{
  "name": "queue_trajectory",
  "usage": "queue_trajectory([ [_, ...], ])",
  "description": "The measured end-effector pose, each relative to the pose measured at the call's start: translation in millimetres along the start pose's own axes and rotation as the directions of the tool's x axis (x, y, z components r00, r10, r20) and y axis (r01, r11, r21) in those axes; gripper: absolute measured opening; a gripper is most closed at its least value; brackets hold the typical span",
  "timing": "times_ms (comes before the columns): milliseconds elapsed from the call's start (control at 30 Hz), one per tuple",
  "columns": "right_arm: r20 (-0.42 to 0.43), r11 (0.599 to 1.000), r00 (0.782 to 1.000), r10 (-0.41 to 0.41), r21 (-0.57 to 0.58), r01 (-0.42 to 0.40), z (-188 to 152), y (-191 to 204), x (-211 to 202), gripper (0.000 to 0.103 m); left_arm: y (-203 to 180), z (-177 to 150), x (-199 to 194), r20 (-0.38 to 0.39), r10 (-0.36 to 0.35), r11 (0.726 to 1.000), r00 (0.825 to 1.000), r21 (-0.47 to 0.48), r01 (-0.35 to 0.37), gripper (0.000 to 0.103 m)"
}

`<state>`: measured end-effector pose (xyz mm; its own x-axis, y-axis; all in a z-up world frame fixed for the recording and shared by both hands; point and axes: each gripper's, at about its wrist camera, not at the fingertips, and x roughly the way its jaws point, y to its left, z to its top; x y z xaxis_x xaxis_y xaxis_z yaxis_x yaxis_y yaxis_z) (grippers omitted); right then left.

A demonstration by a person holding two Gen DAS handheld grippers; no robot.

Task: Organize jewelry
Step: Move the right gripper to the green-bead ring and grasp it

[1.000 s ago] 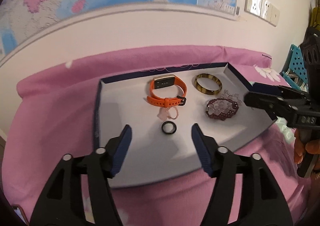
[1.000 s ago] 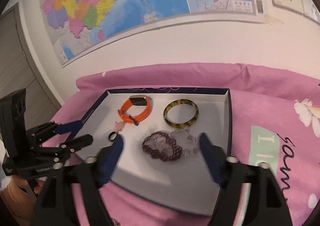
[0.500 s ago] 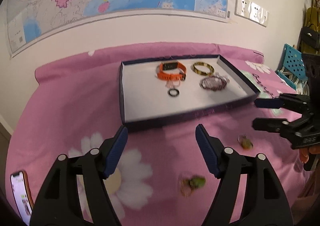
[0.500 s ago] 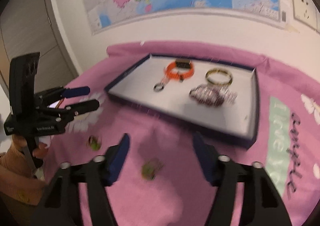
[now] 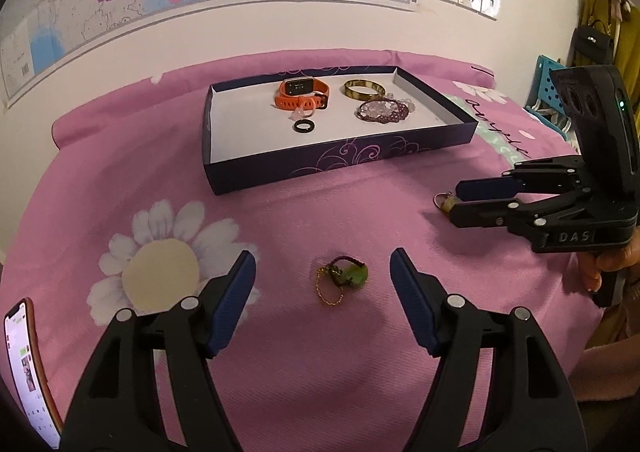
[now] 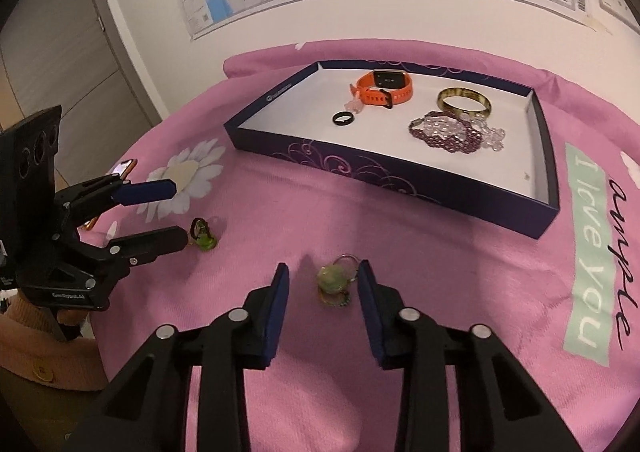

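A dark blue tray (image 5: 340, 164) (image 6: 384, 168) on the pink cloth holds an orange watch (image 5: 301, 94) (image 6: 383, 88), a gold bangle (image 5: 363, 89) (image 6: 464, 102), beaded bracelets (image 5: 383, 110) (image 6: 452, 132) and a black ring (image 5: 304, 126) (image 6: 343, 118). My left gripper (image 5: 323, 280) (image 6: 178, 212) is open around a green pendant on a gold chain (image 5: 344, 280) (image 6: 203, 234), not touching it. My right gripper (image 6: 323, 284) (image 5: 456, 198) is open around a second green pendant (image 6: 334, 280) (image 5: 445, 203), lying on the cloth in front of the tray.
A phone (image 5: 24, 368) (image 6: 122, 168) lies on the cloth at the left edge. A white wall with a map stands behind the tray. A blue crate (image 5: 548, 86) stands at the far right. The cloth has daisy prints (image 5: 160, 272) and a green text patch (image 6: 592, 252).
Both grippers have pulled back from over the tray to the near cloth. Each now sits over a green pendant. The right gripper's jaws have narrowed.
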<state>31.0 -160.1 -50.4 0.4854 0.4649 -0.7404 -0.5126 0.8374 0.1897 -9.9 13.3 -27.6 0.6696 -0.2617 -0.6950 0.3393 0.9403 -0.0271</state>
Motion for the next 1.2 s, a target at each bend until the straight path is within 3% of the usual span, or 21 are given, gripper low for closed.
queue_trajectory([
  [133, -0.014, 0.999, 0.999, -0.043, -0.02, 0.043, -1.7, 2.1, 5.0, 0.013, -1.9, -2.2, -0.9, -0.003, -0.009, 1.0, 1.0, 0.003, 0.009, 0.065],
  [400, 0.032, 0.999, 0.999, -0.004, 0.035, 0.003, -4.4, -9.7, -12.4, 0.013, -1.0, -4.4, 2.5, -0.029, -0.062, 0.998, 0.998, -0.018, 0.062, 0.055],
  [667, 0.042, 0.997, 0.999, 0.026, 0.073, -0.029, -8.2, -15.8, -18.1, 0.013, -8.8, -4.7, 4.5, -0.043, -0.084, 0.996, 0.996, 0.002, 0.084, 0.039],
  [900, 0.041, 0.996, 0.998, 0.049, 0.075, -0.052, -8.9, -14.1, -14.4, 0.013, -0.5, -1.0, 8.9, -0.05, -0.036, 0.999, 0.998, -0.002, 0.036, 0.037],
  [1200, 0.043, 0.994, 0.997, 0.059, 0.093, -0.063, -11.3, -17.0, -13.2, 0.013, -11.1, 1.3, 13.7, -0.054, -0.081, 0.996, 0.995, 0.03, 0.083, 0.036],
])
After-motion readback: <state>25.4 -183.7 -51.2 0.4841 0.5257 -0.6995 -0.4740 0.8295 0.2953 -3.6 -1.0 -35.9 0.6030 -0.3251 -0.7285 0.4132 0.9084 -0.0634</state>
